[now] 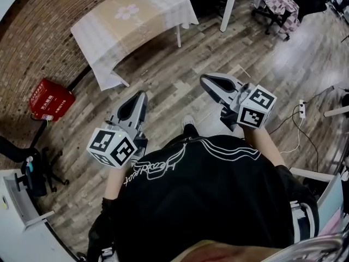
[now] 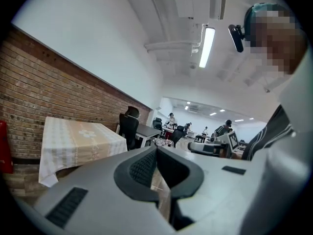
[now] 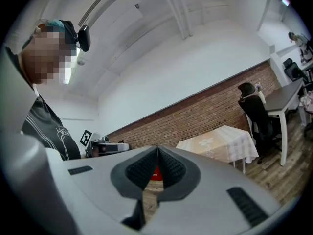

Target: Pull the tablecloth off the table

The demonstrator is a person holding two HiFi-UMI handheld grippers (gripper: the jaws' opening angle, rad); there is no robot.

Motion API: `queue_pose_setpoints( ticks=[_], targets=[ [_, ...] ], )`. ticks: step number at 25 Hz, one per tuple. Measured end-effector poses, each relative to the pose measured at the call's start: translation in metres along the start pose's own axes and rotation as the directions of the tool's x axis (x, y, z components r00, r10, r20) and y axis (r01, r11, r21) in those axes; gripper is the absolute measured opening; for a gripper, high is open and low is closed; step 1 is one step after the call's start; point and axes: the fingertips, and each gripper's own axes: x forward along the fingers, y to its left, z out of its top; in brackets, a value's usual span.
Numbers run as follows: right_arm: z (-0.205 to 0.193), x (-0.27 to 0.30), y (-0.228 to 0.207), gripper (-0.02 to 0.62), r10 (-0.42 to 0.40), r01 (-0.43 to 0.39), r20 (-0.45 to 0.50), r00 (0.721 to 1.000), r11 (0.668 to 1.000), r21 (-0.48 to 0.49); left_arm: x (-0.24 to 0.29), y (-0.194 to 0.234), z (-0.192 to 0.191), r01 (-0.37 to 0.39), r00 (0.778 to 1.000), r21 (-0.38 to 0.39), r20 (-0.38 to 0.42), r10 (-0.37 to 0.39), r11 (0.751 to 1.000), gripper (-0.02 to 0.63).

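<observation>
A small table stands by the brick wall, covered by a beige tablecloth [image 1: 131, 18] with white checked borders and a flower print. The cloth also shows at the left of the left gripper view [image 2: 78, 141] and at the right of the right gripper view [image 3: 217, 143]. My left gripper [image 1: 143, 94] is held level over the wooden floor, well short of the table, its jaws shut with nothing between them. My right gripper [image 1: 203, 79] is beside it, also shut and empty. Both tips [image 2: 156, 150] [image 3: 157, 148] meet.
A red box [image 1: 50, 100] lies on the floor by the brick wall. A white desk leg [image 1: 229, 7] and an office chair [image 1: 281, 7] draped with clothes stand at the back right. A power strip and cable [image 1: 301, 109] lie on the floor at right.
</observation>
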Motion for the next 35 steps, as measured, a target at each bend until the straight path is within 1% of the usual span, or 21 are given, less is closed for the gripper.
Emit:
queue_pose_setpoints(
  ticks=[5, 9, 12, 17, 21, 24, 28, 32, 35],
  targets=[
    [0.010, 0.037, -0.056, -0.003, -0.023, 0.024, -0.021, 0.999, 0.999, 0.021, 0.054, 0.049, 0.009, 0.002, 1.000, -0.038, -0.017, -0.002, 0.999, 0.005],
    [0.013, 0.054, -0.100, -0.003, -0.041, 0.042, -0.026, 0.999, 0.998, 0.056, 0.093, 0.077, 0.010, 0.013, 1.000, -0.061, -0.017, -0.014, 0.998, 0.005],
    [0.020, 0.077, -0.141, -0.003, -0.049, 0.053, -0.055, 0.997, 0.995, 0.085, 0.128, 0.105, 0.020, 0.021, 1.000, -0.072, -0.017, -0.022, 0.997, 0.005],
    [0.037, 0.116, -0.188, -0.003, -0.054, 0.059, -0.087, 0.995, 0.997, 0.051, 0.164, 0.155, 0.033, 0.009, 1.000, -0.094, -0.001, -0.009, 0.995, 0.006],
    [0.043, 0.132, -0.207, -0.002, -0.041, 0.045, -0.099, 0.994, 0.998, 0.035, 0.175, 0.179, 0.034, -0.006, 1.000, -0.099, -0.011, 0.005, 0.995, 0.006],
    [0.047, 0.139, -0.219, -0.002, -0.038, 0.041, -0.091, 0.995, 0.999, 0.031, 0.179, 0.187, 0.039, -0.014, 1.000, -0.079, -0.001, 0.014, 0.997, 0.006],
    [0.041, 0.140, -0.233, -0.002, -0.053, 0.056, -0.096, 0.994, 0.998, 0.030, 0.175, 0.197, 0.033, -0.025, 1.000, -0.095, 0.005, 0.026, 0.995, 0.006],
    [0.032, 0.143, -0.249, -0.002, -0.061, 0.066, -0.118, 0.991, 0.997, 0.039, 0.166, 0.214, 0.022, -0.074, 0.997, -0.136, 0.009, 0.076, 0.988, 0.006],
    [0.032, 0.150, -0.270, -0.002, -0.065, 0.071, -0.131, 0.989, 0.997, 0.042, 0.163, 0.232, 0.022, -0.133, 0.990, -0.160, 0.021, 0.138, 0.978, 0.007]
  ],
)
